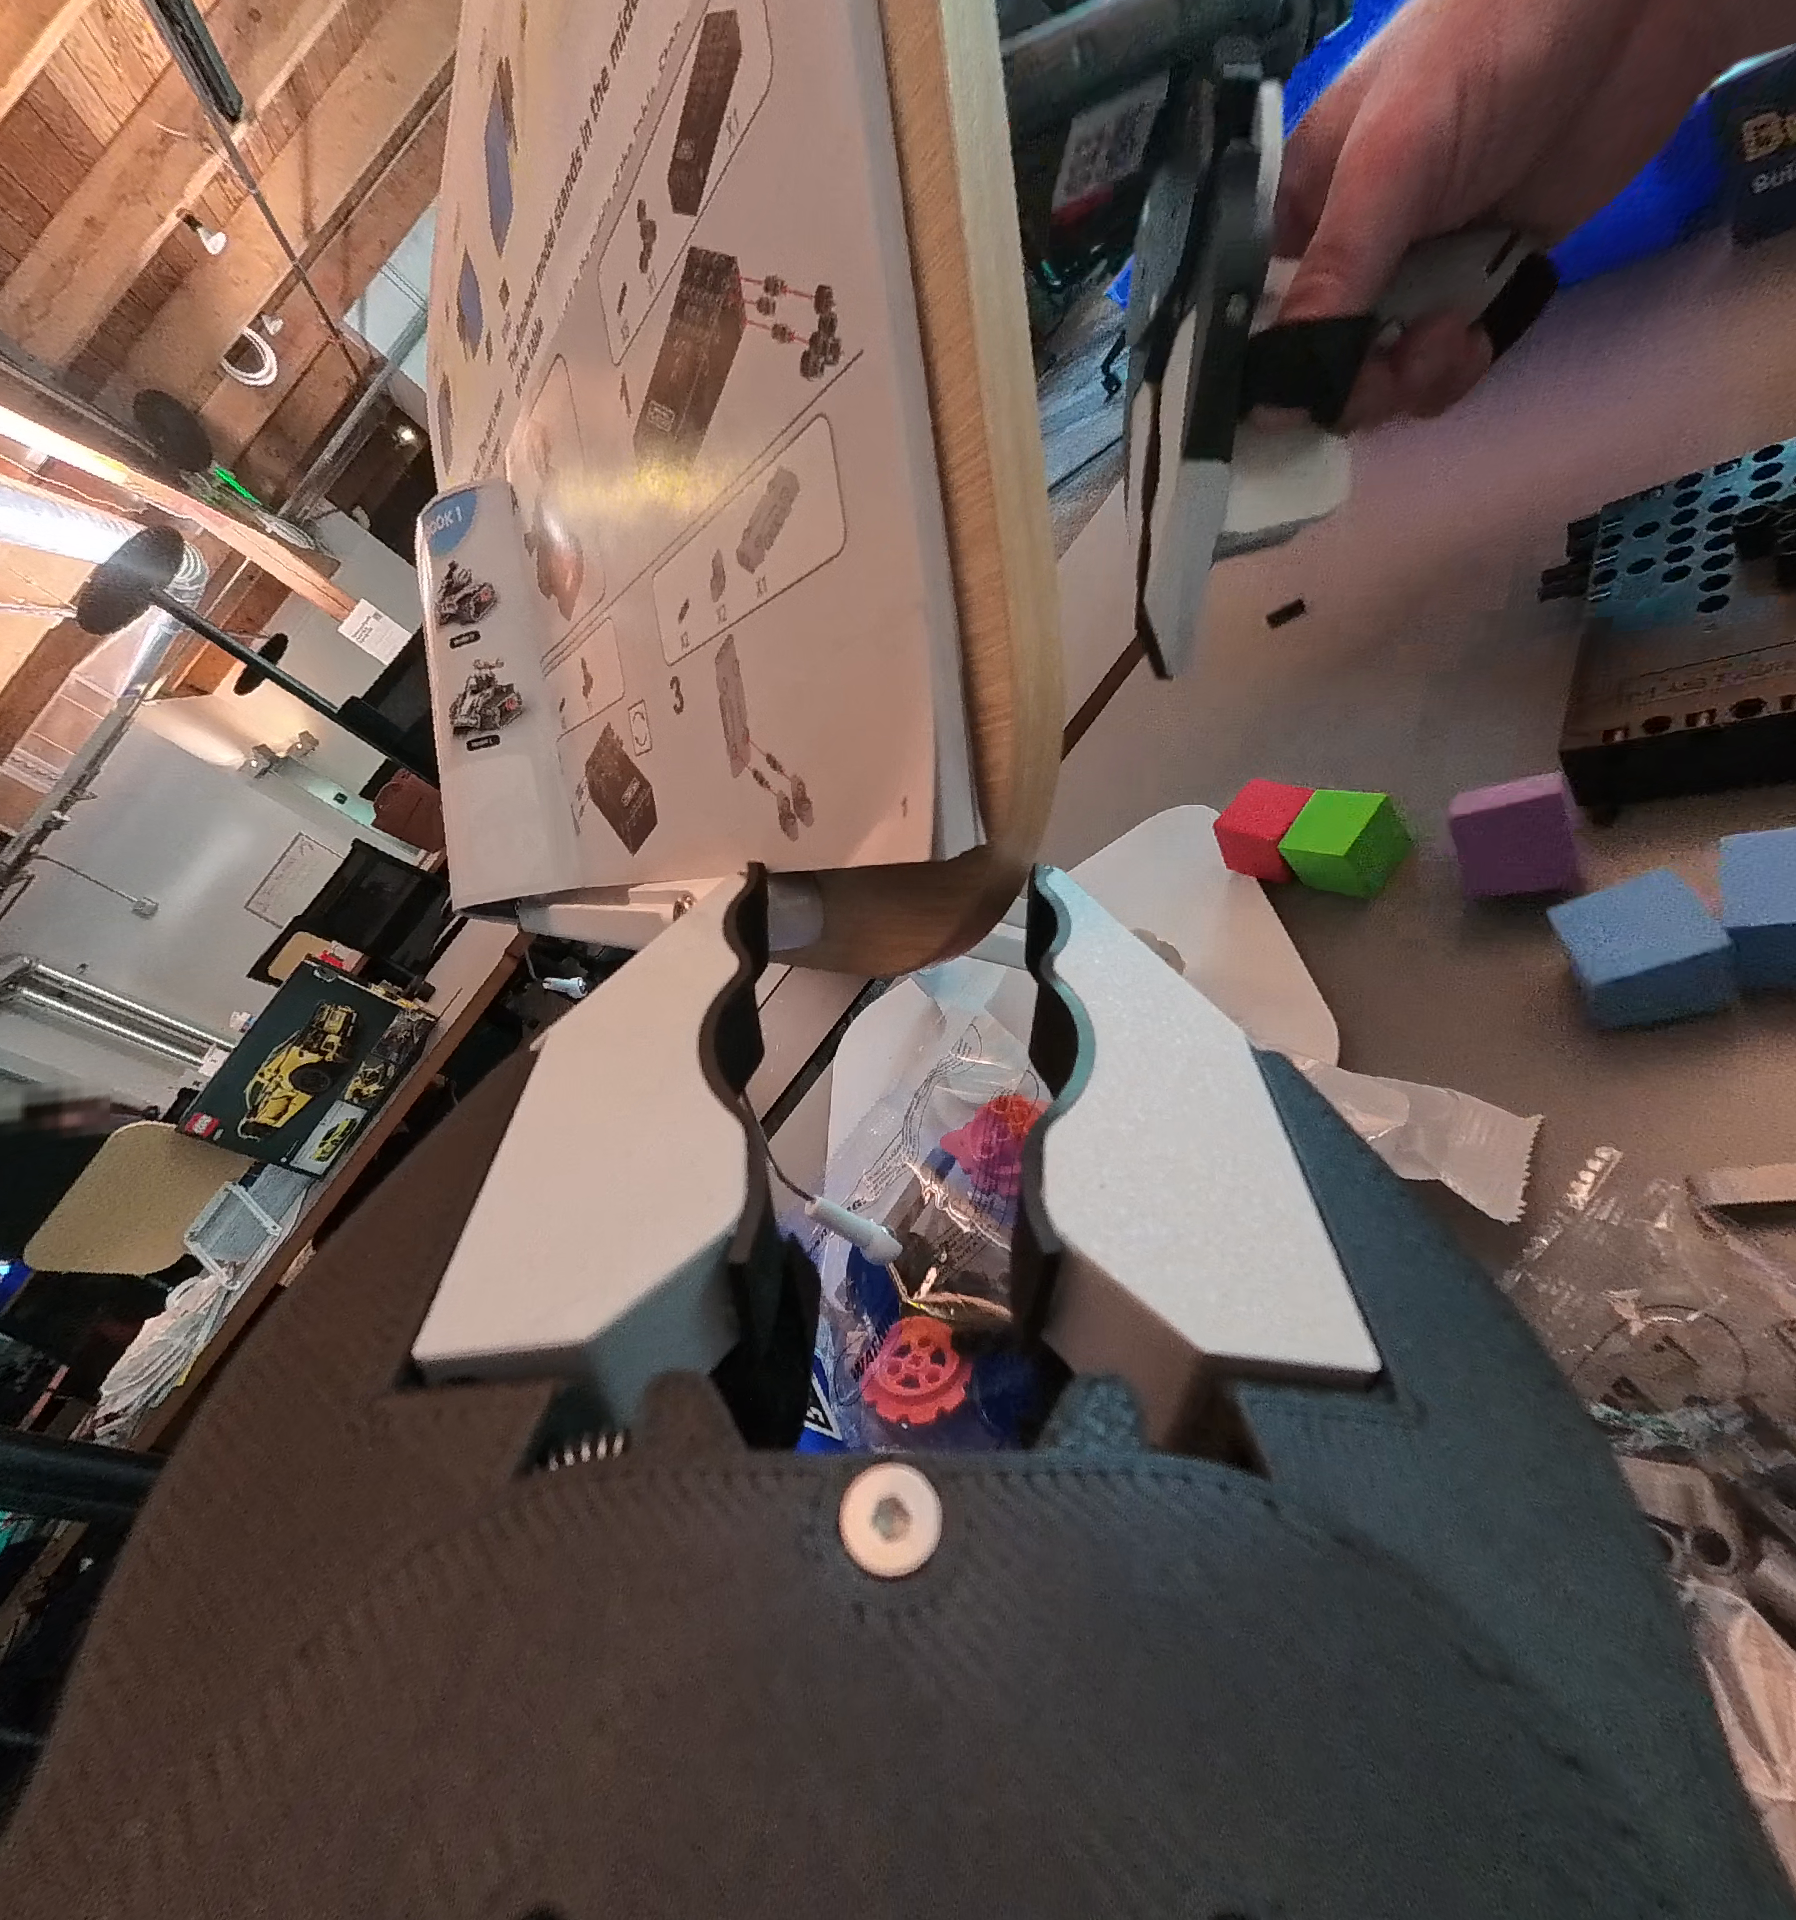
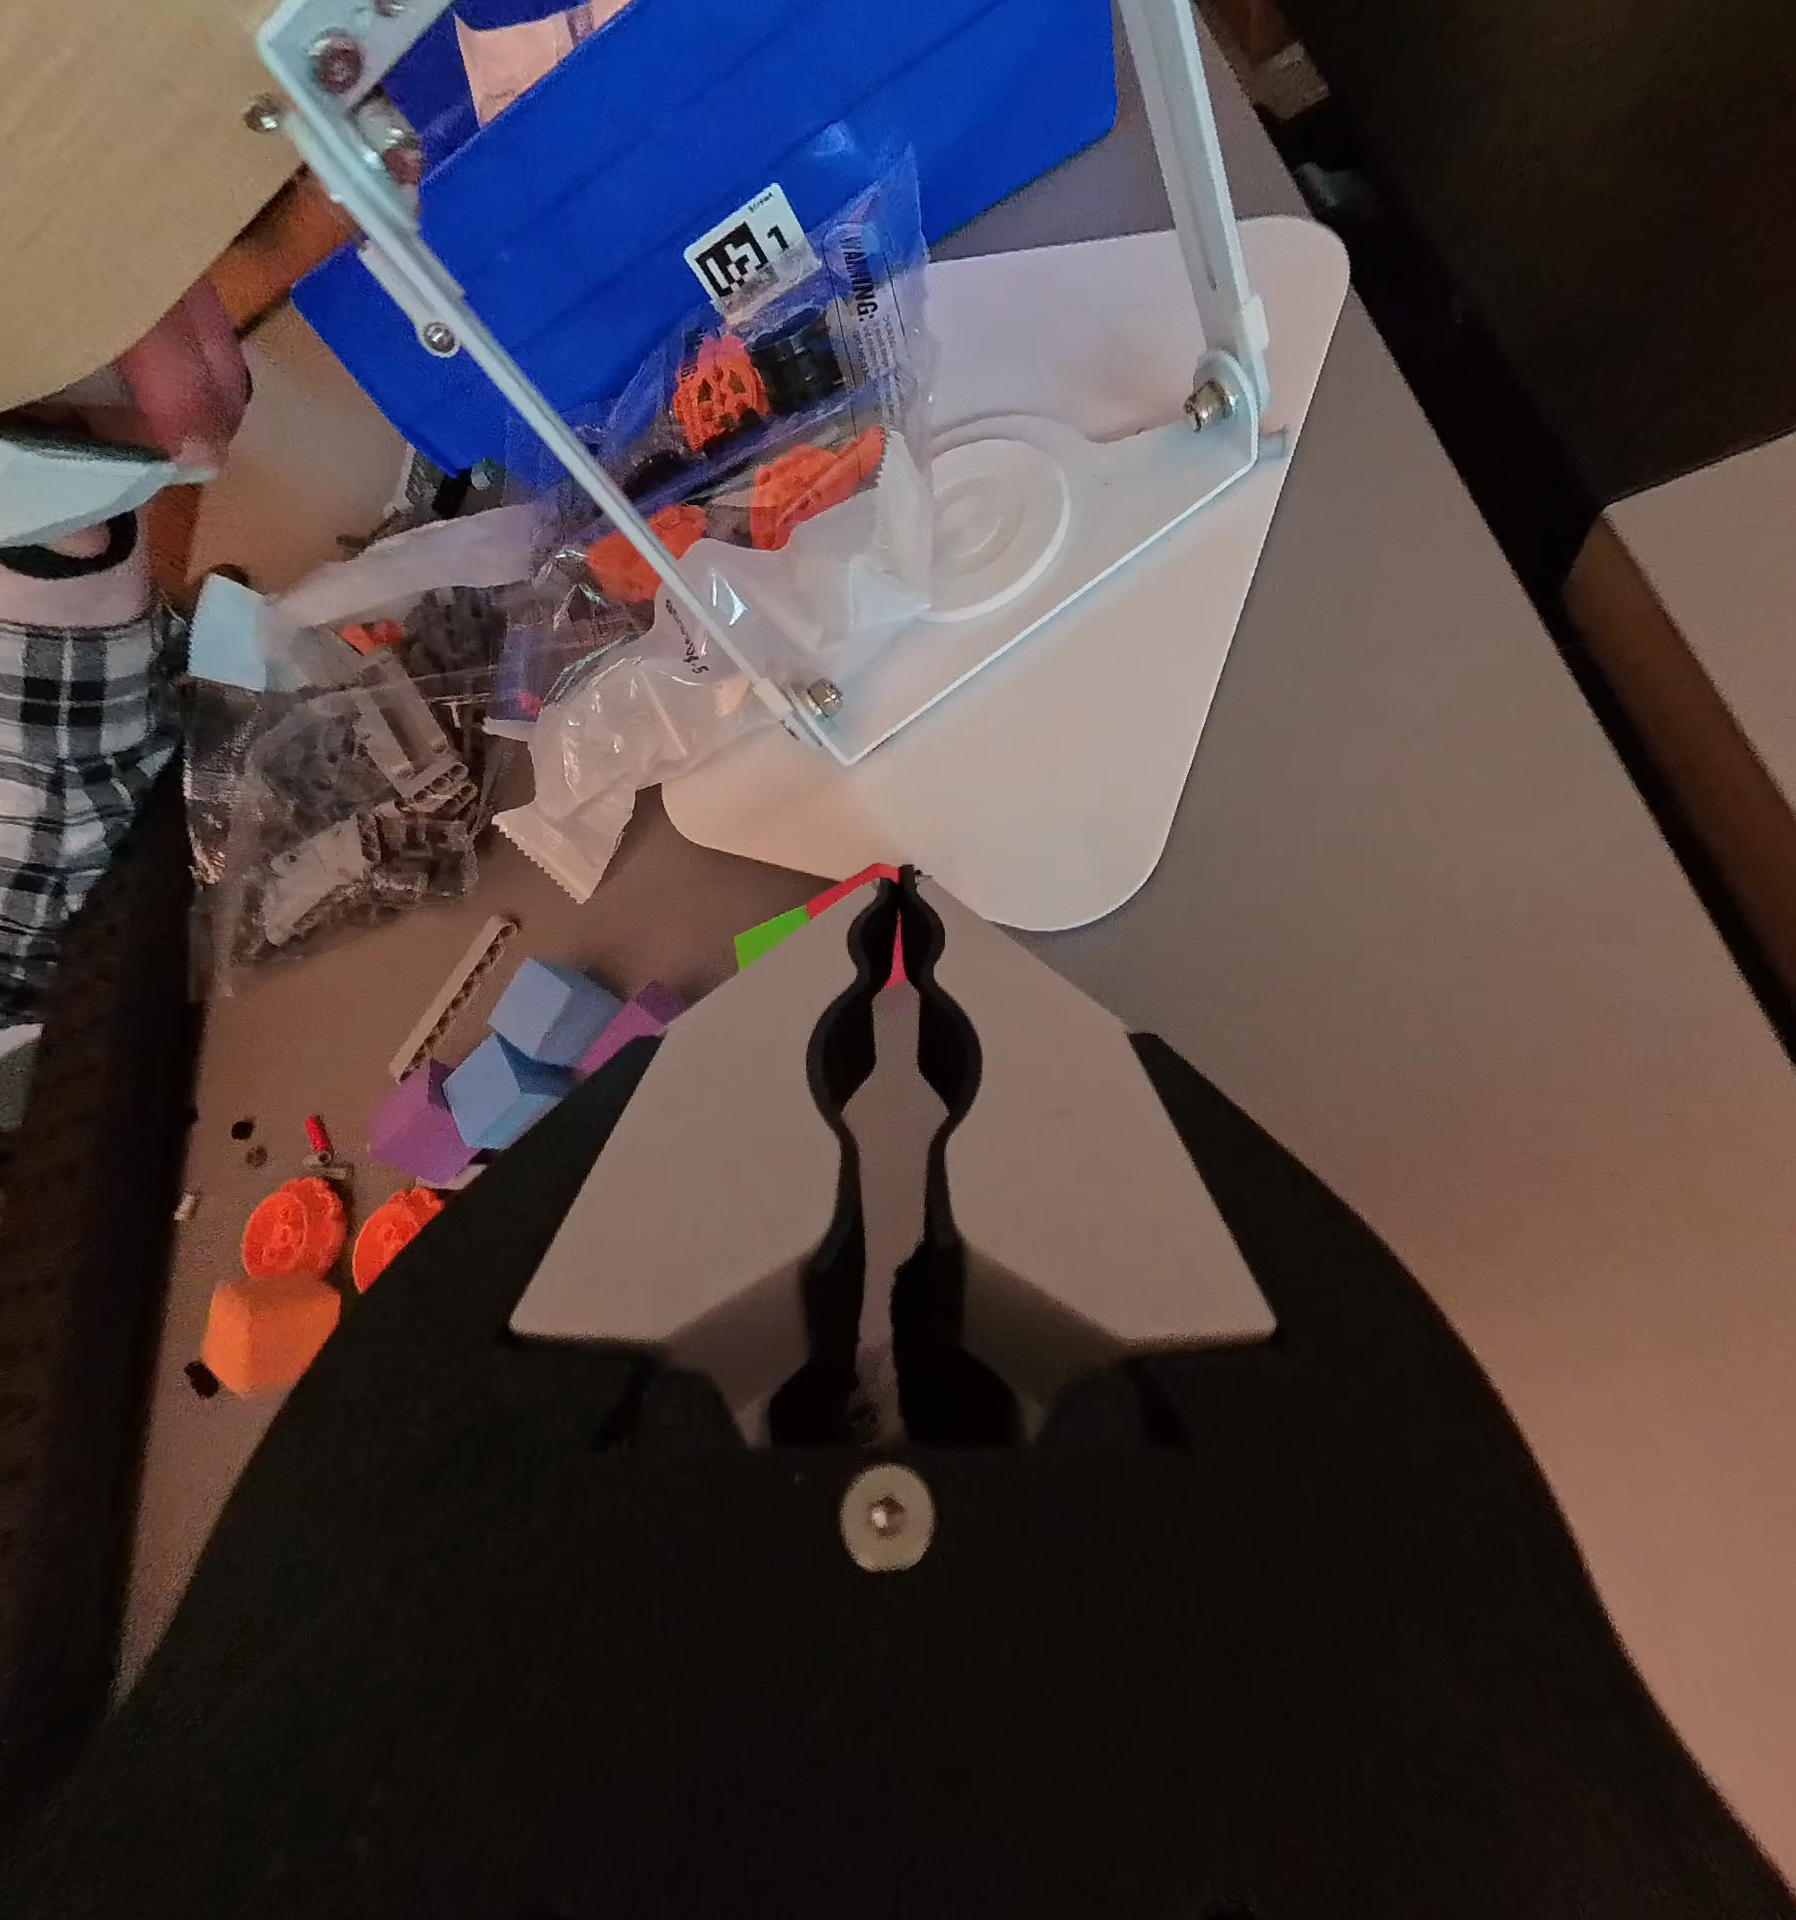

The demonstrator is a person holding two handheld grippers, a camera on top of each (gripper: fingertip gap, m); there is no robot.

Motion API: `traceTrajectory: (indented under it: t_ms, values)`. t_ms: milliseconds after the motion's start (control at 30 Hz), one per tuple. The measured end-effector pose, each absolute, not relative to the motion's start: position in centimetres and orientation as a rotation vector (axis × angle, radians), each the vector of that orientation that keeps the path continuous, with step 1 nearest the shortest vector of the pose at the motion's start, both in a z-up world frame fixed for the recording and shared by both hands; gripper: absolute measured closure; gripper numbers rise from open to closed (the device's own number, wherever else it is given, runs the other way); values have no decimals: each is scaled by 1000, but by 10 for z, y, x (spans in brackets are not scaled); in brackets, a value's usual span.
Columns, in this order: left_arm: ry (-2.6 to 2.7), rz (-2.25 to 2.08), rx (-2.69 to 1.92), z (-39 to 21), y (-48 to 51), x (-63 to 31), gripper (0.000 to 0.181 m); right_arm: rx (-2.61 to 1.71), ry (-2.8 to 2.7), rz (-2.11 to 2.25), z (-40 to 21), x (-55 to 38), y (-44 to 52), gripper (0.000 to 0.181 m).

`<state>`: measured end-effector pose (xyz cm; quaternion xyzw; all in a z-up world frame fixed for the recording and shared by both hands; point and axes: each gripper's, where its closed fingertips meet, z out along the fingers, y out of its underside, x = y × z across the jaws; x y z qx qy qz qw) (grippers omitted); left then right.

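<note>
1. The table (image 2: 1393, 935) was grey-topped, in a room with a wood-plank ceiling (image 1: 63, 125).
2. A wooden book stand (image 1: 987, 520) stood on its white base (image 2: 1081, 810).
3. The left gripper (image 1: 899, 883), jaws wide, bracketed the stand's lower edge.
4. The right gripper (image 2: 899, 883), jaws nearly together, was over a red cube (image 2: 852, 890).

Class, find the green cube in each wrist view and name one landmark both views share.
Left wrist view: green cube right of centre, touching the red cube.
Right wrist view: green cube mid-frame, just left of the right gripper tips.
Shared landmark: white stand base.
</note>
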<state>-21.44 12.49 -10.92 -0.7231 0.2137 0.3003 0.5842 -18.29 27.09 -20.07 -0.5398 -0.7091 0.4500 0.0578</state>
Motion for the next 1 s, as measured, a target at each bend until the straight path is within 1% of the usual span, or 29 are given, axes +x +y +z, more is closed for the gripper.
traceTrajectory:
  t_ms: [133,200,233,367,533,633,800,1000]
  values:
    - [494,701,-1686,-109,124,-216,133,-1575,-2212,1161,-189,-164,267,176]
    - [492,702,-1686,-108,124,-216,133,-1515,-2272,1027,-188,-151,261,172]
    - [491,702,-1686,-108,124,-216,134,-1491,-2314,988,-188,-143,253,166]
    - [494,706,-1687,-109,124,-216,134,-1302,-2535,906,-197,-103,206,149]
    - [495,709,-1683,-107,123,-216,133,-1117,-2754,873,-218,-45,144,139]
    - [494,706,-1681,-107,124,-216,133,-1113,-2799,797,-239,-24,130,138]
    - [492,701,-1679,-107,124,-215,133,-1150,-2785,743,-266,-18,124,141]
    - [490,701,-1681,-107,124,-217,132,-1174,-2732,841,-263,-20,119,144]
